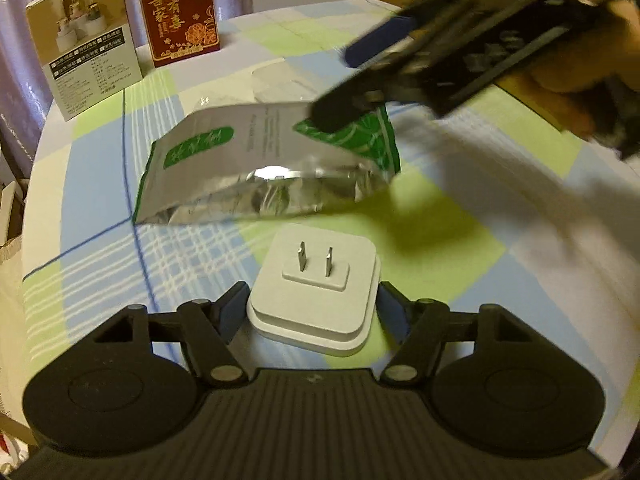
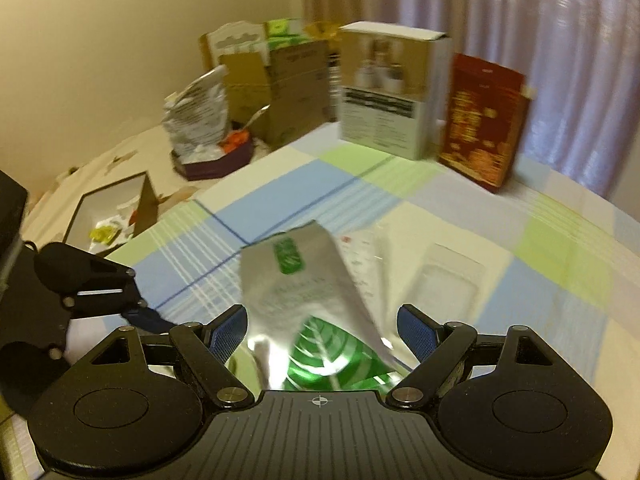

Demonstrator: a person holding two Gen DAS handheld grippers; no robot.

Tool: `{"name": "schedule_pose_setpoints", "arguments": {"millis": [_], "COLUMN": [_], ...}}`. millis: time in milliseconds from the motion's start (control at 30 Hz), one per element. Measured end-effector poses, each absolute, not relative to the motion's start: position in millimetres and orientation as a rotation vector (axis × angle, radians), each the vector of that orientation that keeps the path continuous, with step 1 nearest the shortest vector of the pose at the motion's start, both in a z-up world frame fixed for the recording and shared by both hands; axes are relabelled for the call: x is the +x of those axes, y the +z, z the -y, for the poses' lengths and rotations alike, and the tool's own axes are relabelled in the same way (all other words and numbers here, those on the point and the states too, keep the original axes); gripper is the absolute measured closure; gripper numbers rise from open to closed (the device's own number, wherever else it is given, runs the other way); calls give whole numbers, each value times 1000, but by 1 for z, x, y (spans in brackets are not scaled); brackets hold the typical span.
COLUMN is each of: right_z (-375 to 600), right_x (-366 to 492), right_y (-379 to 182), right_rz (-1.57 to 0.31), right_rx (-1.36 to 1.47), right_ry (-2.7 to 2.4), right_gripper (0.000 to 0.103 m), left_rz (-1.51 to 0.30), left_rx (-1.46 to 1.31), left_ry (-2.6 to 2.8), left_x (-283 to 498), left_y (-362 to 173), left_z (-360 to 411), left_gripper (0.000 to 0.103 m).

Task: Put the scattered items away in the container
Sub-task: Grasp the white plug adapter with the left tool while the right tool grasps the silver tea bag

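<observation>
The left gripper [image 1: 314,300] brackets the white plug adapter [image 1: 316,300], prongs up; whether it pinches is unclear. Best squeeze its flat sides squarely. Beyond, the right gripper [image 2: 322,334], jaws spread, straddles the silver-and-green foil pouch [image 2: 304,304] on the checked tablecloth [image 2: 560,264]. The container cannot be identified.

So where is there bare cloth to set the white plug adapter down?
Bare checked tablecloth lies left of the silver-and-green foil pouch, in front of the beige carton and red carton. The middle is crowded: pouch, white plug adapter, right gripper.
</observation>
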State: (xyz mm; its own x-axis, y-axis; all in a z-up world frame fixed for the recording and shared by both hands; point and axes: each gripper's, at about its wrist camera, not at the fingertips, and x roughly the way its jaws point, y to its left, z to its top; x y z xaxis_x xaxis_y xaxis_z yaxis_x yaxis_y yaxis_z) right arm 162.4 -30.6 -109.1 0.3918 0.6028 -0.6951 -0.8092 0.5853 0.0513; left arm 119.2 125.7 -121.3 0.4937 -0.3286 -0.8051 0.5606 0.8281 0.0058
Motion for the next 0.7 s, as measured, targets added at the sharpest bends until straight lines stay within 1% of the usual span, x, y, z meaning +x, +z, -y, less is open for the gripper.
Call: {"name": "schedule_pose_setpoints", "arguments": {"millis": [267, 533, 600, 633, 667, 700], "right_z": [-20, -35, -34, -31, -28, -24], "right_x": [170, 176, 176, 176, 177, 177], "right_y": [-139, -155, -156, -156, -156, -155], "right_rz": [-726, -784, -811, -828, -849, -867], "right_rx": [-527, -609, -593, -571, -547, -518], "right_ry": [959, 984, 982, 978, 970, 975], "right_gripper": [16, 16, 16, 17, 31, 32], "left_rz": [-905, -888, -889, -890, -891, -892], "left_rx": [242, 226, 224, 225, 230, 235], "left_ry": [-519, -507, -508, -506, -506, -504], "left_x": [100, 98, 98, 99, 98, 98], "left_y": [-118, -117, -117, -117, -117, -116], "left_z": [-159, -160, -160, -160, -159, -158], "left_gripper": [38, 37, 36, 36, 35, 35]}}
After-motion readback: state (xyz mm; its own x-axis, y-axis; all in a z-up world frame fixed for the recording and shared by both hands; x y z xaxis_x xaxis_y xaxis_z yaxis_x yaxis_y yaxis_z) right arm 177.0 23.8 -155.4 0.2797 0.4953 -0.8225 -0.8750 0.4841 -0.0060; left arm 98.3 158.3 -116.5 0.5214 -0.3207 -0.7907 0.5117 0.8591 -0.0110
